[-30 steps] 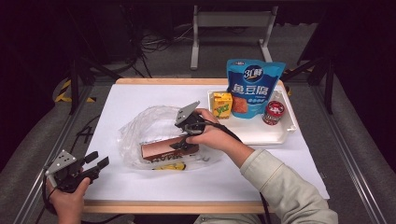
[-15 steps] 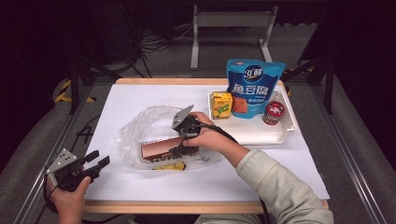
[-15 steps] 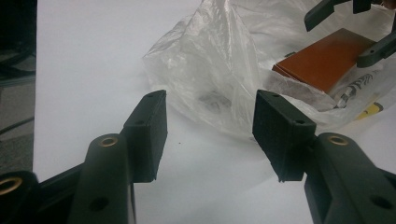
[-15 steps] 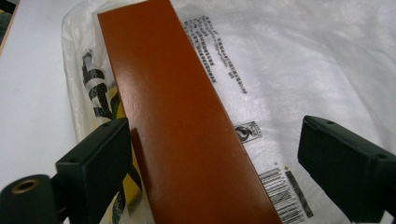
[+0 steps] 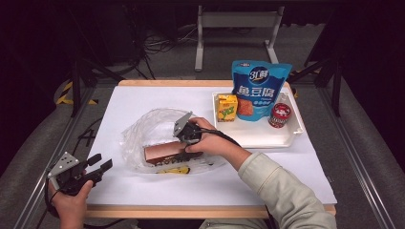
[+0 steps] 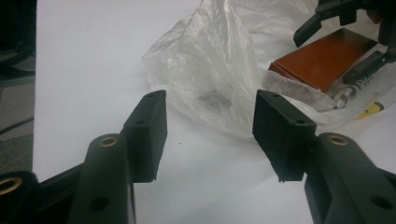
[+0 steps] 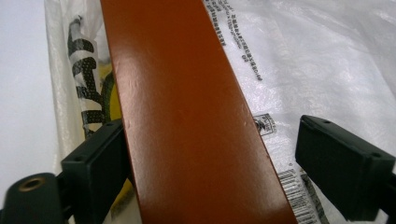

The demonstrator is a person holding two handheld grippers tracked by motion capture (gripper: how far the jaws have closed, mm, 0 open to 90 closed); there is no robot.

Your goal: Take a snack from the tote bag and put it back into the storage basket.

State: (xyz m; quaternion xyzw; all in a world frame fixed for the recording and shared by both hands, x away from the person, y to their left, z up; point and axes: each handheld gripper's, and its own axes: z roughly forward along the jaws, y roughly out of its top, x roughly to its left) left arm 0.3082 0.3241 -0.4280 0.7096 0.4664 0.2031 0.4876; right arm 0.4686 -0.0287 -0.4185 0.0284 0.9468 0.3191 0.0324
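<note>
While the brown box (image 5: 165,152) lies on the clear plastic bag (image 5: 143,136) at the middle of the white table (image 5: 143,98), we see the right gripper (image 5: 184,136) set over the box's right end, its jaws straddling it: in the right gripper view the left pad sits against the box's (image 7: 187,121) long edge and the right pad (image 7: 343,163) stands clear of it, so the jaws are open and nothing is clamped. The left gripper (image 5: 98,167) rests at the table's near left corner, well apart from the bag, jaws partly open with nothing between them; in the left gripper view its pads (image 6: 149,130) frame the crumpled bag (image 6: 224,79) and bare tabletop. There is open room along the left and far sides of the table, and a bare strip along the near edge. On the right a white tray (image 5: 267,138) holds a yellow drink carton (image 5: 227,107), a blue snack pouch (image 5: 258,90) standing upright and a red can (image 5: 280,115), all well apart from the bag. Beside the box inside the bag lies a yellow-and-black printed packet (image 5: 174,169). The table has a wooden rim and stands in a dark room with cables and a grey metal stand (image 5: 236,21) behind it. Compared with a second ago, the right hand (image 5: 212,140) has sunk a little toward the box, and the left gripper has stayed where it was.
</note>
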